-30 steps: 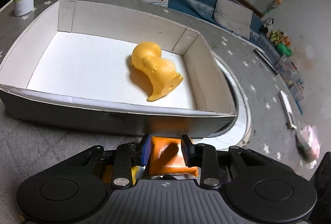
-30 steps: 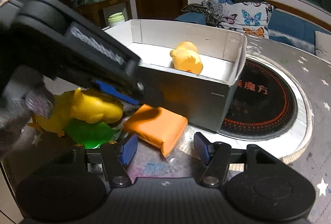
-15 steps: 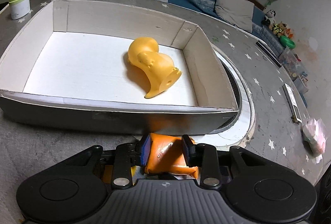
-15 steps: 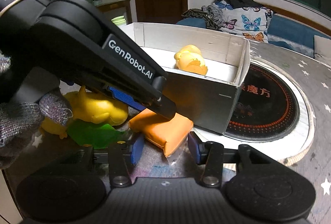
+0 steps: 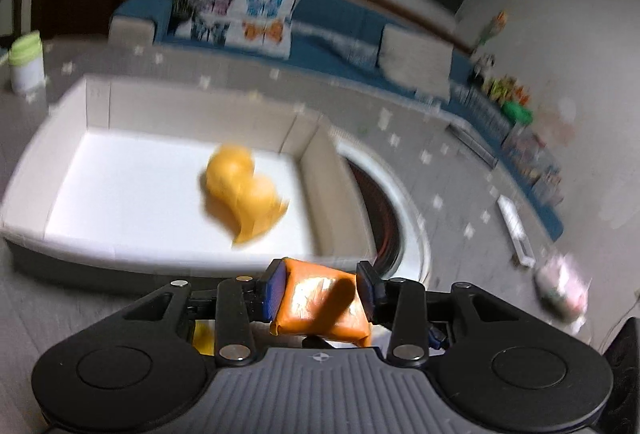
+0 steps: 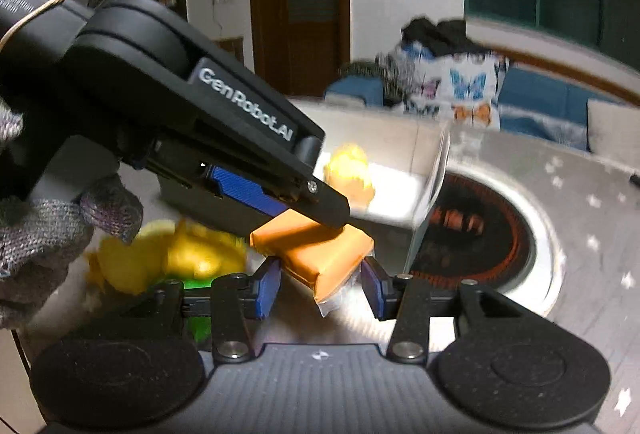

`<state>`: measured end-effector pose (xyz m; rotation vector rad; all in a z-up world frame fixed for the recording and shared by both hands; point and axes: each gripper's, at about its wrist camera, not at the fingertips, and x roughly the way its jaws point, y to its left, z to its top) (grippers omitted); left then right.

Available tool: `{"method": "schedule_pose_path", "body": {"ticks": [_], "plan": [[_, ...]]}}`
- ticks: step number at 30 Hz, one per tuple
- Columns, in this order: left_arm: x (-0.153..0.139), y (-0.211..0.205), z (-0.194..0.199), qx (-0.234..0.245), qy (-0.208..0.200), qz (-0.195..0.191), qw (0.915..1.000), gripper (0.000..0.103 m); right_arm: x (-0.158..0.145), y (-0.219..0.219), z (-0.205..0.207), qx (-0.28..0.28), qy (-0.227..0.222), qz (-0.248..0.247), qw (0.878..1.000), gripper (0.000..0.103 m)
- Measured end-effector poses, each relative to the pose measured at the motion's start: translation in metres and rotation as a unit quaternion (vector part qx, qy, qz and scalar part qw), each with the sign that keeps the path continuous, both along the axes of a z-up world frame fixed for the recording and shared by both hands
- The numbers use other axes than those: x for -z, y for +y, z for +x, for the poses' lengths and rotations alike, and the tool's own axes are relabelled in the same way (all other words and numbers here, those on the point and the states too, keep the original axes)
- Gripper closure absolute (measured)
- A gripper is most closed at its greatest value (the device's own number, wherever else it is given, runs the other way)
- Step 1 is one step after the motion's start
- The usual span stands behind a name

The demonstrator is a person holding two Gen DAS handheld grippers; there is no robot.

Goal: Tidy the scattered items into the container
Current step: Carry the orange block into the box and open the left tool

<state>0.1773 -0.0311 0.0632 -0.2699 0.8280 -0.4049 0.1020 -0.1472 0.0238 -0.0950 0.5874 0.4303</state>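
Note:
My left gripper is shut on an orange wrapped packet and holds it lifted in front of the near wall of the white-lined box. An orange duck toy lies inside the box. In the right wrist view the left gripper crosses from the upper left with the packet in it. My right gripper is open, its blue pads on either side of the packet's lower end without touching it. Yellow toys and a green item lie left of it.
A round black-and-white hob plate sits right of the box. A green-lidded white jar stands at the far left. A pink-white bag and a white stick lie at the right. A sofa with butterfly cushions is behind.
My left gripper has lifted the orange packet off the table and risen, tilting up. The right gripper stays open below and has closed in slightly.

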Motion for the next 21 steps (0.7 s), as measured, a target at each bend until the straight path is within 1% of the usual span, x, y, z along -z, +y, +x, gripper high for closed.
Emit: {"method": "schedule_pose_path", "body": {"ticks": [4, 6, 10, 15, 21], "plan": [[-0.01, 0.005, 0.016, -0.008, -0.019, -0.02, 0.9996, 0.062, -0.016, 0.003, 0.016, 0.004, -0.022, 0.001, 1.0, 0.058], [-0.007, 0.006, 0.029, -0.013, -0.011, -0.023, 0.9996, 0.062, -0.018, 0.006, 0.031, 0.007, -0.015, 0.009, 1.0, 0.058], [0.004, 0.01, 0.049, -0.019, 0.013, -0.034, 0.9992, 0.062, -0.014, 0.006, 0.056, 0.007, 0.018, 0.015, 1.0, 0.058], [0.019, 0.014, 0.06, -0.022, 0.043, -0.046, 0.9978, 0.062, -0.011, 0.009, 0.063, 0.004, 0.022, -0.004, 1.0, 0.058], [0.024, 0.018, 0.06, -0.022, 0.051, -0.046, 0.9974, 0.062, -0.011, 0.005, 0.058, 0.012, 0.025, 0.007, 1.0, 0.057]]}}
